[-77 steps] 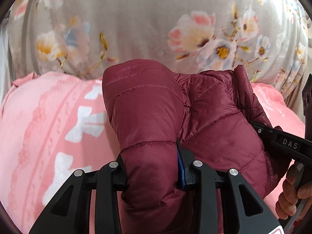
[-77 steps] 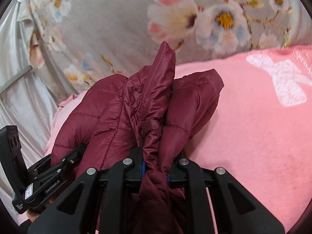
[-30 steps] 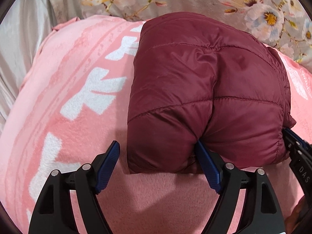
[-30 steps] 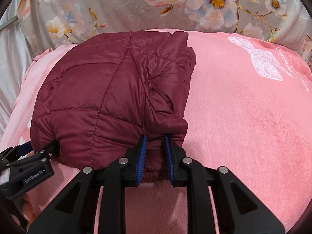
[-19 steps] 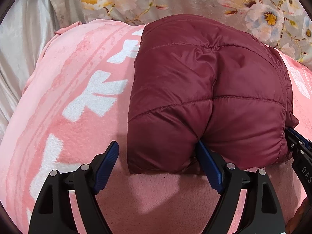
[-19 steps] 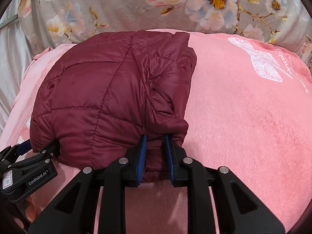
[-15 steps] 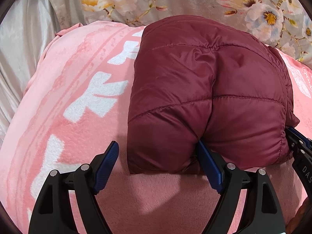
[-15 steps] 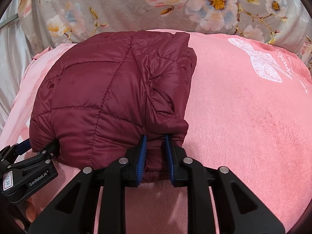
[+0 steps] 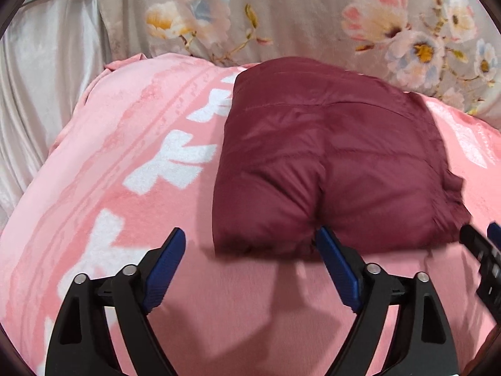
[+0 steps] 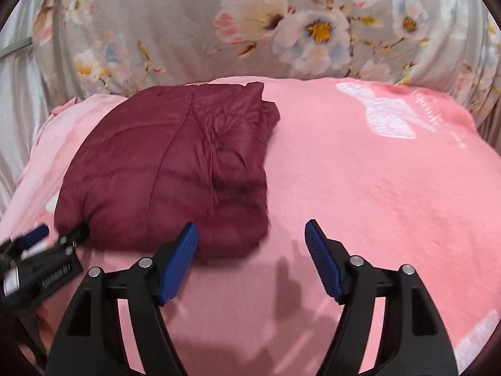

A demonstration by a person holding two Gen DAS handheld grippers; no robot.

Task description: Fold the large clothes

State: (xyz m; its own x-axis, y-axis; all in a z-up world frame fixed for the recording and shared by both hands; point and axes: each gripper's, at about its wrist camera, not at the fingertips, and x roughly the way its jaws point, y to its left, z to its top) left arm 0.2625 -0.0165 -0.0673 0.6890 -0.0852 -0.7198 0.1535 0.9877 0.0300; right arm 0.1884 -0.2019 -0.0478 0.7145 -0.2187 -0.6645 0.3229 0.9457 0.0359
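Note:
A dark red quilted jacket (image 9: 332, 163) lies folded into a compact bundle on a pink blanket (image 9: 131, 144). My left gripper (image 9: 250, 244) is open and empty, just in front of the bundle's near edge. My right gripper (image 10: 250, 235) is open and empty too, with its left finger beside the bundle's near right corner. The jacket also shows in the right wrist view (image 10: 175, 169). Each gripper shows at the edge of the other's view: the right gripper (image 9: 485, 250), the left gripper (image 10: 40, 250).
A grey floral pillow (image 10: 250, 22) stands behind the blanket (image 10: 375, 188). Pale satin fabric (image 9: 40, 94) hangs at the left. The blanket has white patterns (image 9: 175, 159) left of the jacket.
My right gripper has opened and let go of the jacket's corner. Both grippers have drawn back from the bundle, which stays lying on the blanket.

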